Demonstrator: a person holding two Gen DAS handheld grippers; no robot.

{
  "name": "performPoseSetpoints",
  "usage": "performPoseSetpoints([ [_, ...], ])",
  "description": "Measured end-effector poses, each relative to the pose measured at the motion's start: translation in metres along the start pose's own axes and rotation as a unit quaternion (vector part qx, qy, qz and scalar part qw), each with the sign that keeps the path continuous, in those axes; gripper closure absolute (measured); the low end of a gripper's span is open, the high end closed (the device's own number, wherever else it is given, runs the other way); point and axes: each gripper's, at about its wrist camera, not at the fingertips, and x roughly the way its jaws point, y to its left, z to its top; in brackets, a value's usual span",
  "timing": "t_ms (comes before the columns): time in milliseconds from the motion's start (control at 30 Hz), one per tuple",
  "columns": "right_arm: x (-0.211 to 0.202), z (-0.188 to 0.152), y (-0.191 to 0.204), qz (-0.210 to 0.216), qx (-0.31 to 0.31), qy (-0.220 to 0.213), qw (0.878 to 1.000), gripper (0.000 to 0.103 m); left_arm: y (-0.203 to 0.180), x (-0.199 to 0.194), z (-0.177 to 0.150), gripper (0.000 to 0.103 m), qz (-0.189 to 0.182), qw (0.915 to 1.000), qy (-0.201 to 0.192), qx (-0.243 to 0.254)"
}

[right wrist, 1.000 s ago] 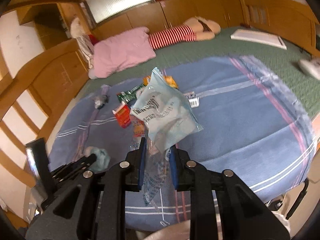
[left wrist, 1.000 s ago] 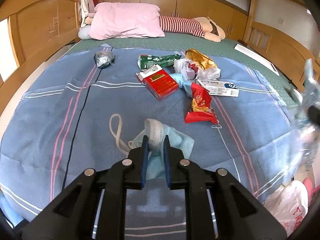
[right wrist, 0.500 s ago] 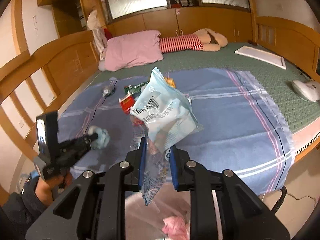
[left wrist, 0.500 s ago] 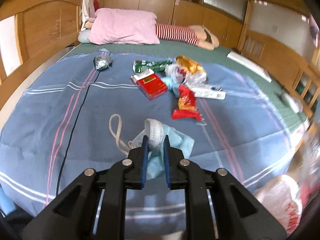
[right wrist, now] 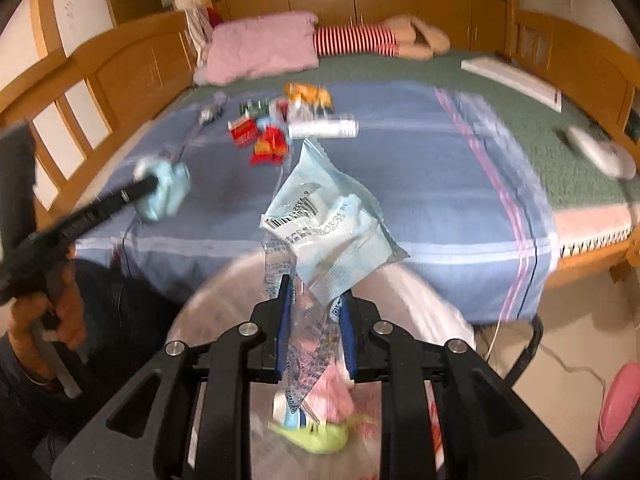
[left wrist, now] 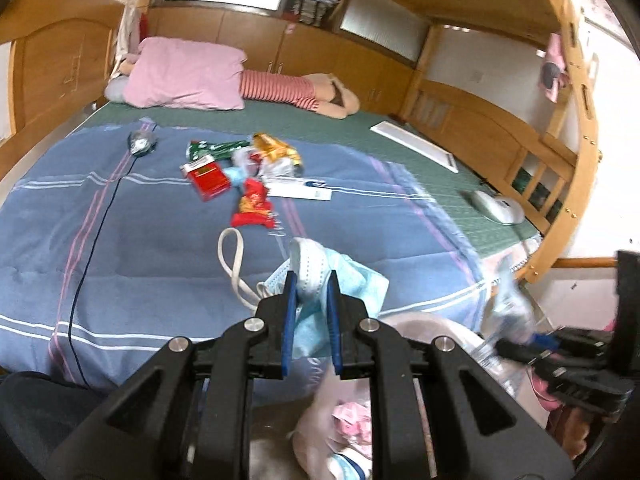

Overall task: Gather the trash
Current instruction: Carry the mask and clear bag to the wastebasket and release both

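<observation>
Left wrist view: the left gripper [left wrist: 310,296] is clamped on a crumpled pale-blue face mask with white ear loops [left wrist: 320,276]. Both now hang past the front edge of the blue striped bedspread [left wrist: 120,220], over a translucent white trash bag [left wrist: 344,424] whose contents are blurred; a second ago they were above the bedspread. Red, green and gold snack wrappers [left wrist: 250,204] lie near the bedspread's middle. The right edge is motion-blurred.

Right wrist view: the right gripper [right wrist: 314,308], tilted downward, has its jaws closed on a pale-blue printed plastic packet with a barcode [right wrist: 320,228], held above the bag's opening. Half a second ago the jaws stood closer together.
</observation>
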Motion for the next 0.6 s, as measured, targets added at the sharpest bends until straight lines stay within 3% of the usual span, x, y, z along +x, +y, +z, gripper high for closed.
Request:
performPoseSetpoints([
  [67, -0.005, -0.004, -0.004, -0.020, 0.009, -0.009, 1.000, 0.035, -0.004, -0.004, -0.002, 0.088, -0.009, 1.0000, 0.002, 0.000],
  [133, -0.019, -0.003, -0.016, -0.031, 0.040, -0.039, 0.998, 0.026, -0.010, -0.004, -0.005, 0.088, -0.017, 0.9998, 0.007, 0.001],
  [300, -0.054, 0.006, -0.054, -0.007, 0.148, -0.102, 0.984, 0.026, -0.025, 0.000, -0.015, 0.088, -0.040, 0.9987, 0.031, 0.011],
  [500, -0.078, 0.010, -0.076, -0.029, 0.187, -0.159, 0.969, 0.026, -0.066, 0.012, -0.037, 0.083, -0.102, 0.9894, 0.075, 0.070],
  [533, -0.080, 0.010, -0.079, -0.030, 0.192, -0.161, 0.968, 0.026, -0.074, 0.014, -0.043, 0.067, -0.116, 0.9858, 0.088, 0.083],
  [567, -0.081, 0.011, -0.082, -0.030, 0.198, -0.164, 0.966, 0.026, -0.080, 0.016, -0.047, 0.041, -0.123, 0.9836, 0.095, 0.091],
  [600, -0.081, 0.010, -0.084, -0.030, 0.203, -0.167, 0.964, 0.026, -0.086, 0.016, -0.052, 0.032, -0.127, 0.9819, 0.098, 0.101],
])
